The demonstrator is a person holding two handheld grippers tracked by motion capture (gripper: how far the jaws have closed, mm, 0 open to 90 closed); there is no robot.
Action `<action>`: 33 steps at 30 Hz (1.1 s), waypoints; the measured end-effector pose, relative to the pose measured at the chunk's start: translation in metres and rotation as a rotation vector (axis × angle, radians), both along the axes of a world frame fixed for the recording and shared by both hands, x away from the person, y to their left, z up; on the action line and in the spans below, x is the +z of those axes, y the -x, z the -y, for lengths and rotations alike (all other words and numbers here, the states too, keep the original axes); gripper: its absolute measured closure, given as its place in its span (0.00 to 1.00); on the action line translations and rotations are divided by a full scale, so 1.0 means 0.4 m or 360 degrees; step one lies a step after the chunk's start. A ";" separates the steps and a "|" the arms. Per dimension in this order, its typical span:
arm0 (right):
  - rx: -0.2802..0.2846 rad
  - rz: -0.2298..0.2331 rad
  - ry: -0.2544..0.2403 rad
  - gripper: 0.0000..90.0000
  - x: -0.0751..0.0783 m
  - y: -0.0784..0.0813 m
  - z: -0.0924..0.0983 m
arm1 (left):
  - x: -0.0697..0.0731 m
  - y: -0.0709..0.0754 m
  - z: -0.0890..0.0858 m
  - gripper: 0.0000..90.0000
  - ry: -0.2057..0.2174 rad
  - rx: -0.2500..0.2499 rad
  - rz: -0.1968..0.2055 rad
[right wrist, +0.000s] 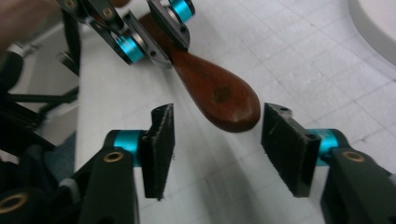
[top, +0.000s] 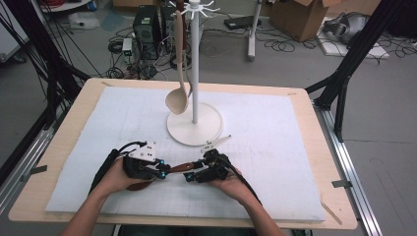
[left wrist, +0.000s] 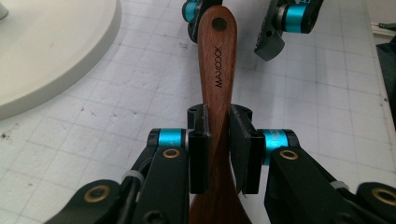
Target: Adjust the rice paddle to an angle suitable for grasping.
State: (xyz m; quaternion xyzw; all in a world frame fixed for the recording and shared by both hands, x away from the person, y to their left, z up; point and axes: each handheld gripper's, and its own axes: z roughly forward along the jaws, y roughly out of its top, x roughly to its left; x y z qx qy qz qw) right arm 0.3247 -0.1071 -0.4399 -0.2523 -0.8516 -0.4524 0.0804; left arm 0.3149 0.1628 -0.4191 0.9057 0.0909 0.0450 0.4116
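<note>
— What's my left gripper (left wrist: 217, 154) doing?
— It's clamped on the brown wooden spoon (left wrist: 217, 70), holding it above the white mat (top: 275, 142) near the rack's base (top: 211, 129).
— And my right gripper (right wrist: 217, 151)?
— Released; the handle's rounded end sits just ahead, between its jaws, untouched.

Wooden tabletop (top: 64, 142) covered by a white gridded mat (top: 275, 147); a white stand's round base (top: 194, 125) rests on it.
</note>
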 end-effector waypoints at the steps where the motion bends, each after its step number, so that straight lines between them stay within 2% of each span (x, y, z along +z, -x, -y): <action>1: -0.0001 -0.0009 -0.0012 0.53 0.004 0.001 0.000 | 0.000 0.001 0.000 0.87 0.0007 0.0002 -0.0003; 4: 0.0001 -0.0016 -0.0045 0.56 0.014 0.002 -0.001 | 0.003 0.003 0.000 0.87 0.0016 -0.0005 0.0002; 6: -0.0001 -0.0032 -0.0043 0.60 0.020 0.002 0.000 | 0.005 0.004 -0.001 0.87 0.0026 -0.0005 0.0007; 10: -0.0022 -0.0021 -0.0039 0.69 0.026 -0.002 0.002 | 0.007 0.005 -0.003 0.86 0.0028 -0.0005 0.0006; 15: -0.0021 -0.0055 -0.0039 0.70 0.021 -0.006 0.000 | 0.004 0.002 -0.004 0.85 0.0018 -0.0001 -0.0029; 17: -0.0015 -0.0061 -0.0043 0.70 0.020 -0.006 -0.001 | 0.002 0.001 -0.008 0.82 -0.0008 0.0013 -0.0041; 19: -0.0006 -0.0064 -0.0053 0.71 0.022 -0.005 -0.001 | -0.006 -0.002 -0.014 0.78 -0.0041 0.0026 -0.0079; 25: 0.0019 -0.0066 -0.0054 0.74 0.024 -0.002 -0.012 | -0.016 -0.006 -0.022 0.76 -0.0079 0.0029 -0.0112; 28: 0.0018 -0.0055 -0.0057 0.74 0.029 0.000 -0.014 | -0.012 -0.006 -0.023 0.80 -0.0070 0.0010 -0.0085; 32: -0.0003 -0.0038 -0.0126 0.74 0.043 -0.002 -0.006 | 0.005 -0.002 -0.016 0.82 -0.0067 0.0006 -0.0050; 33: -0.0011 -0.0035 -0.0143 0.73 0.047 -0.003 -0.003 | 0.008 -0.002 -0.014 0.82 -0.0048 0.0008 -0.0042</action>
